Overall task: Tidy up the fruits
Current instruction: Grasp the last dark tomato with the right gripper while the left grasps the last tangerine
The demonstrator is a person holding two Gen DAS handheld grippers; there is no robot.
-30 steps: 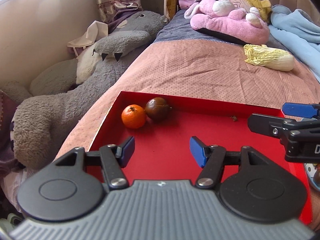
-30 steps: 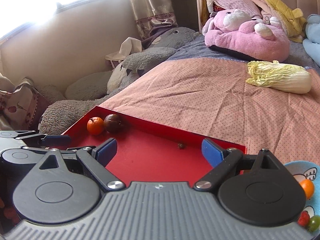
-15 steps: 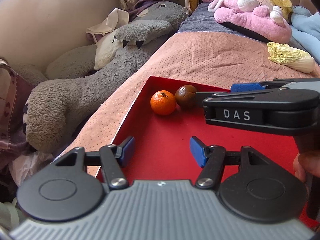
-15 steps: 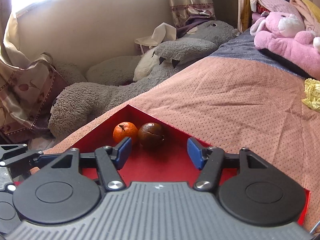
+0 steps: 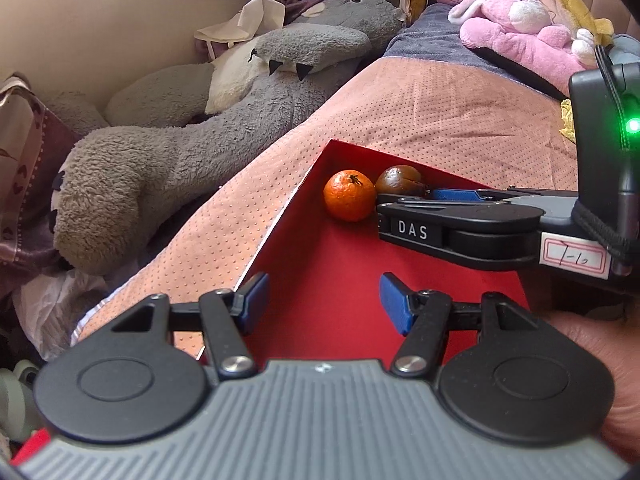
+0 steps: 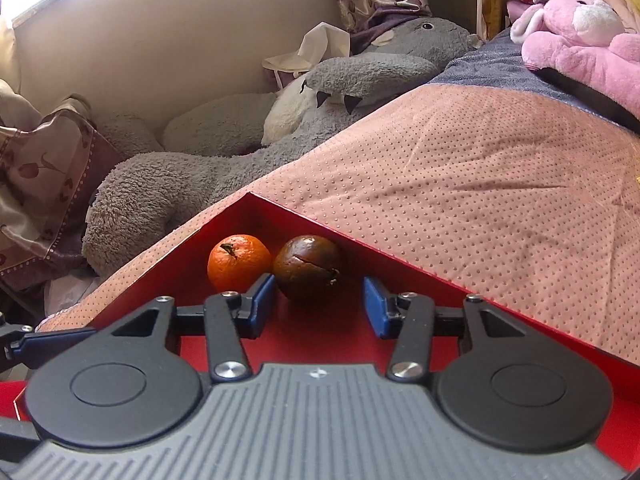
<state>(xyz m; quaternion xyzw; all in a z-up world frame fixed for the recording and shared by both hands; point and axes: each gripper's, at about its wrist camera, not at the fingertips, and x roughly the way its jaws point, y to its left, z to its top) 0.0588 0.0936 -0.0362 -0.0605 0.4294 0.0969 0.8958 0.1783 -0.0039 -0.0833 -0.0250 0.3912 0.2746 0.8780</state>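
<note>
Sharing one red tray [image 6: 404, 268]: one orange [image 6: 239, 261], one brown fruit [image 6: 307, 267]

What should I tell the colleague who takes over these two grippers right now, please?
Left gripper: open, empty, over the near part of the red tray.
Right gripper: jaws closing towards the brown fruit, pads not yet on it.
Orange and brown fruit sit side by side in the tray's far corner.
Done: two fruits in the tray.
Left: whether a grasp follows is unclear; confirm where the brown fruit goes.
</note>
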